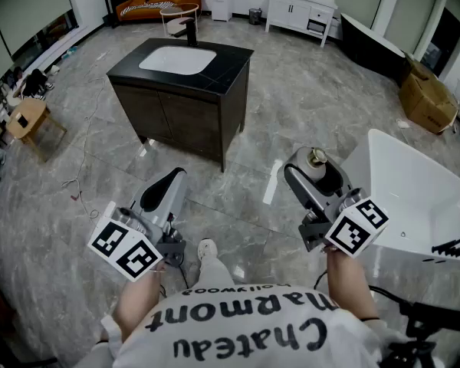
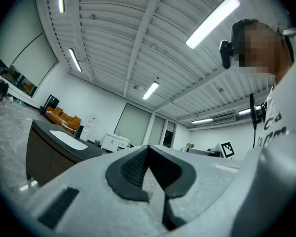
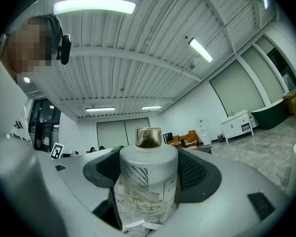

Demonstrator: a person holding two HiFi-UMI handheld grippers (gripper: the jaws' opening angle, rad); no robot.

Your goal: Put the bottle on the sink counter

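Bottle (image 3: pixel 148 179), gold-capped, is pinched between the right claw's (image 1: pixel 313 162) pads, which stand spread wide on either side of it, above the floor. Left claw (image 2: pixel 148 152) is pressed together and holds nothing. Only the head view shows the sink counter (image 1: pixel 228 73) well ahead of both claws, with open floor between, and a white tub (image 1: pixel 414 179) whose edge lies just right of the right claw. The gripper views show mostly ceiling.
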